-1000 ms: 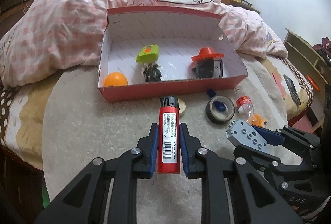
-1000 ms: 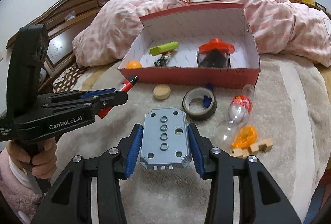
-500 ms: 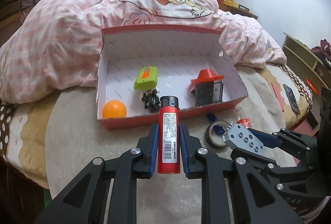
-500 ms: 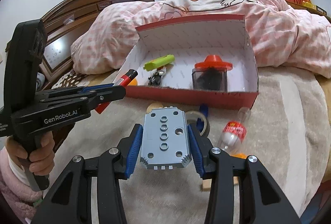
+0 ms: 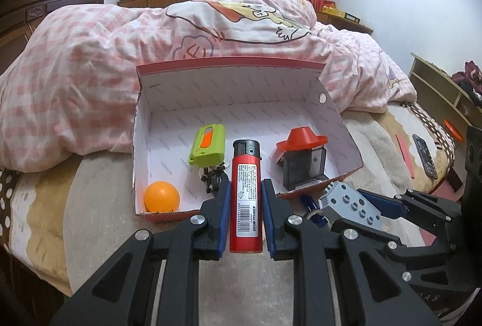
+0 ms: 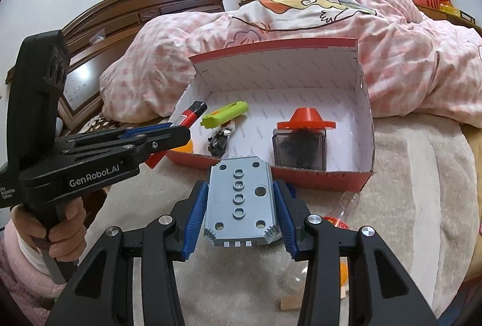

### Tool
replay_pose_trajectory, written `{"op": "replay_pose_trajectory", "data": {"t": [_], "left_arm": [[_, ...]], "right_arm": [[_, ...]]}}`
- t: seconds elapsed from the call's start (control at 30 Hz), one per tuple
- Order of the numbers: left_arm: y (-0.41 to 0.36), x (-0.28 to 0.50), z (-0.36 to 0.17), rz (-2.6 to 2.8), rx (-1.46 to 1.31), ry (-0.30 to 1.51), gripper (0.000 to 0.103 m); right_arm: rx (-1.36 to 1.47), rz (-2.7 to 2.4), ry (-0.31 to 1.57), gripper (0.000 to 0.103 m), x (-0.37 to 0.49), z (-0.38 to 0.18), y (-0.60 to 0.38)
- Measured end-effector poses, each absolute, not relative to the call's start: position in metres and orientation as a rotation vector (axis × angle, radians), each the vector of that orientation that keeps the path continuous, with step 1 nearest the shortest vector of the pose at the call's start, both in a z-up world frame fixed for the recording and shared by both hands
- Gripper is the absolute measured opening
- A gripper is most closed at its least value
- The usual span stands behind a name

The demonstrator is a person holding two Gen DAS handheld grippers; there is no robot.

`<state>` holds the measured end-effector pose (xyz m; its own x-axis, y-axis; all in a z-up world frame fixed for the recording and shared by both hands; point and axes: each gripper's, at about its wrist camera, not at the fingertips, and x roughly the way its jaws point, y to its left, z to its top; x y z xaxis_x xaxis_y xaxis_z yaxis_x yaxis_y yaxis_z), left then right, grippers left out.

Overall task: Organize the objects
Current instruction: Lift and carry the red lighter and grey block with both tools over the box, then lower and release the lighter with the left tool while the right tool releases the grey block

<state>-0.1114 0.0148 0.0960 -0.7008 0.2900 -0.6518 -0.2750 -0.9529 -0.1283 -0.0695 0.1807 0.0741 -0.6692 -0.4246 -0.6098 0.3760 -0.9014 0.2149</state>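
Observation:
My left gripper (image 5: 245,202) is shut on a red lighter (image 5: 244,196) with a black cap, held above the front wall of the red cardboard box (image 5: 229,64). My right gripper (image 6: 239,205) is shut on a grey studded plate (image 6: 239,199), held just before the box's front wall (image 6: 316,178). The plate also shows in the left wrist view (image 5: 351,204). Inside the box lie an orange ball (image 5: 161,196), a green utility knife (image 5: 208,149), a small dark figure (image 5: 212,177) and a dark jar with an orange lid (image 5: 302,157).
A pink checked duvet (image 5: 90,61) is heaped behind and left of the box. A clear bottle with a red label (image 6: 340,220) and a wooden block (image 6: 290,303) lie on the beige blanket under my right gripper. A phone (image 5: 424,156) lies at the bed's right edge.
Both grippers have risen and moved forward toward the box with their loads. The lighter's tip now overlaps the box interior. The tape roll and bottle have dropped below the grippers.

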Motion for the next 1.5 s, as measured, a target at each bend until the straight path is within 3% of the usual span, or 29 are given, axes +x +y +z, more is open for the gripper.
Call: {"op": "replay_pose_trajectory", "data": {"t": [1.5], "left_arm": [[0.030, -0.204, 0.065, 2.761, -1.075, 0.039, 0.019]], "right_arm": [[1.001, -2.659, -0.110, 0.045, -0.174, 0.059, 0.195]]}}
